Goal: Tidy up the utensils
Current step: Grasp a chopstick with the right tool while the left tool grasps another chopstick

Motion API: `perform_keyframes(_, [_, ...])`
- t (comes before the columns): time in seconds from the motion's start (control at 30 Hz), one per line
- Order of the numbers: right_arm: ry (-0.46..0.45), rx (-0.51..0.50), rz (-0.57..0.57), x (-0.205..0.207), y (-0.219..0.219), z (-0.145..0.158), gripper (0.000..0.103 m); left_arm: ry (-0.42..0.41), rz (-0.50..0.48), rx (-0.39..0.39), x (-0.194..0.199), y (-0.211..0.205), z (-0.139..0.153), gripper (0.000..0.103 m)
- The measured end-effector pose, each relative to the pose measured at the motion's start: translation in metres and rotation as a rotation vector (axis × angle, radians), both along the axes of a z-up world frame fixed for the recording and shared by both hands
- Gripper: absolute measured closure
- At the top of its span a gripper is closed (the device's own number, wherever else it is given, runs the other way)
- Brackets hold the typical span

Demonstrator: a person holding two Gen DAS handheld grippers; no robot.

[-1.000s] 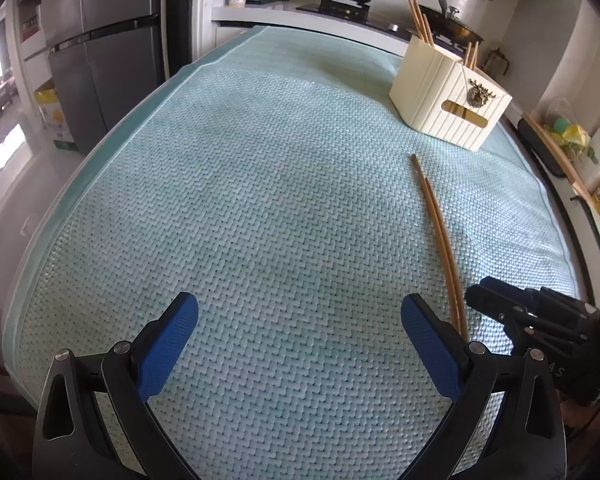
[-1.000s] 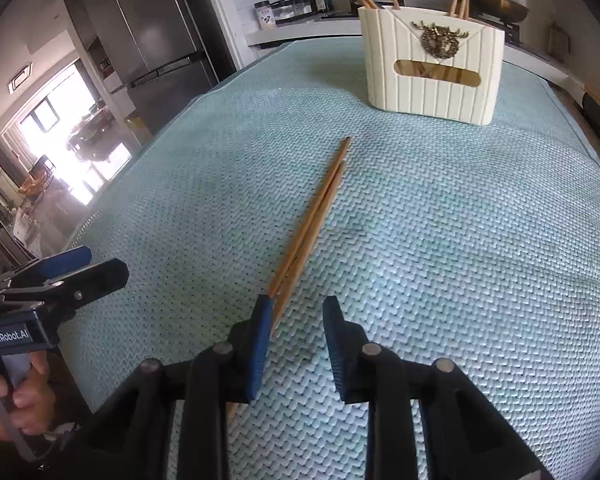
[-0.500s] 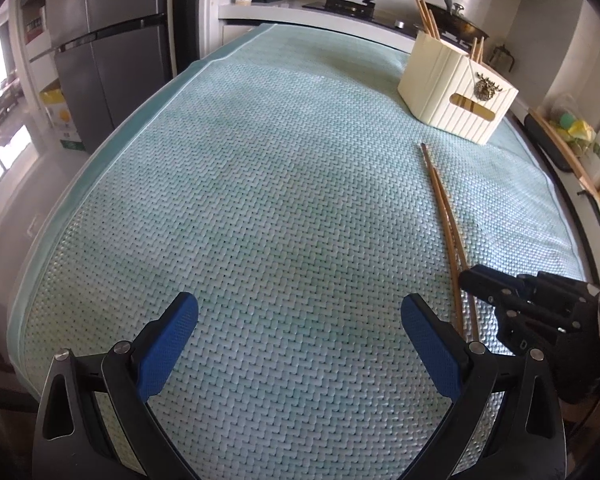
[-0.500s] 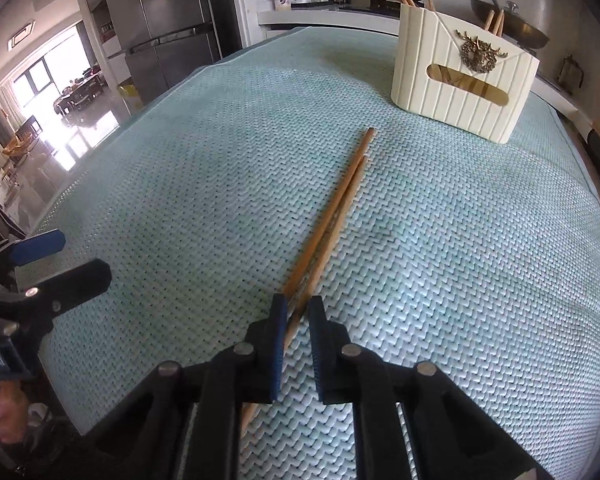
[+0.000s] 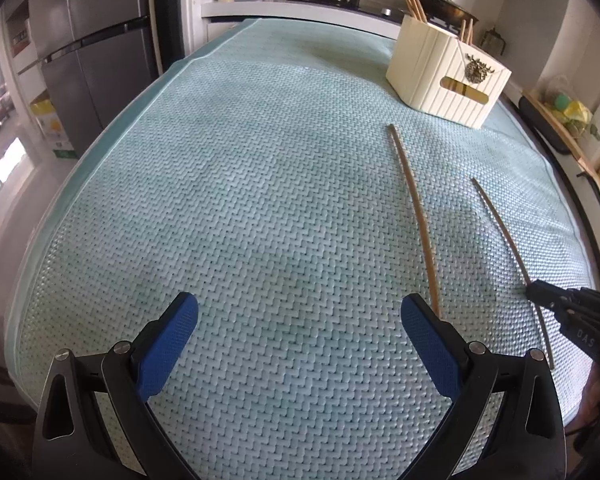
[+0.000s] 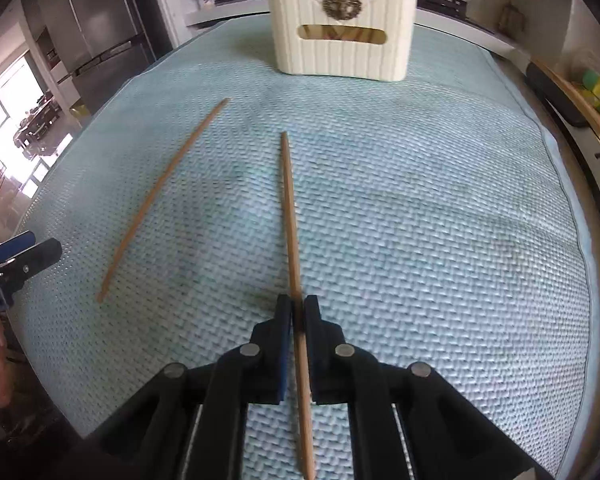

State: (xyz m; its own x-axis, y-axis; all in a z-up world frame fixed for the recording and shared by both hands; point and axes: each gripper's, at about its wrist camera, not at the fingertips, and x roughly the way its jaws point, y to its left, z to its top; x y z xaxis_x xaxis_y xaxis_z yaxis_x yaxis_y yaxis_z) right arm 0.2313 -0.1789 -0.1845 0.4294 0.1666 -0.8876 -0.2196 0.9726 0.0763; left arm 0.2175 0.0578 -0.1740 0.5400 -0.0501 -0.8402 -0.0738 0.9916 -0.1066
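Note:
Two wooden chopsticks are on the teal woven mat [image 5: 240, 200]. My right gripper [image 6: 298, 312] is shut on one chopstick [image 6: 290, 208] near its thick end, its jaws closing tight and the pads pressing it; the tip points toward the cream utensil holder [image 6: 342, 52]. The other chopstick [image 6: 160, 196] lies loose on the mat to its left. In the left wrist view the held chopstick [image 5: 500, 228] runs into the right gripper [image 5: 540, 296], and the loose chopstick [image 5: 414, 216] ends just beside my left gripper's right finger. My left gripper [image 5: 300, 320] hovers open over the mat with nothing in it.
The holder [image 5: 440, 80] stands at the mat's far right with several chopsticks upright in it. Behind it are a kitchen counter with a stove, pots and jars. A steel fridge [image 5: 88, 52] is at the far left. The mat's edge [image 6: 572, 208] curves on the right.
The right gripper's jaws have closed on one chopstick and carried it sideways to the right, away from the other. The pair lay together before. The left gripper has stayed open and still.

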Motion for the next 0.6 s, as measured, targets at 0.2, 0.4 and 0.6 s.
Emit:
perform_keyframes(0.2, [0.047, 0.063, -0.057, 0.0, -0.029, -0.001, 0.095, 0.039, -0.08, -0.023, 0.022, -0.013, -0.001, 0.002])
perform_keyframes(0.4, [0.059, 0.135, -0.055, 0.014, -0.048, 0.012, 0.074, 0.063, -0.154, -0.028, 0.051, -0.023, 0.006, 0.002])
perform_keyframes(0.6, [0.062, 0.088, 0.036, 0.061, -0.032, 0.017, 0.074, 0.05, -0.212, 0.005, 0.103, -0.043, 0.015, 0.002])
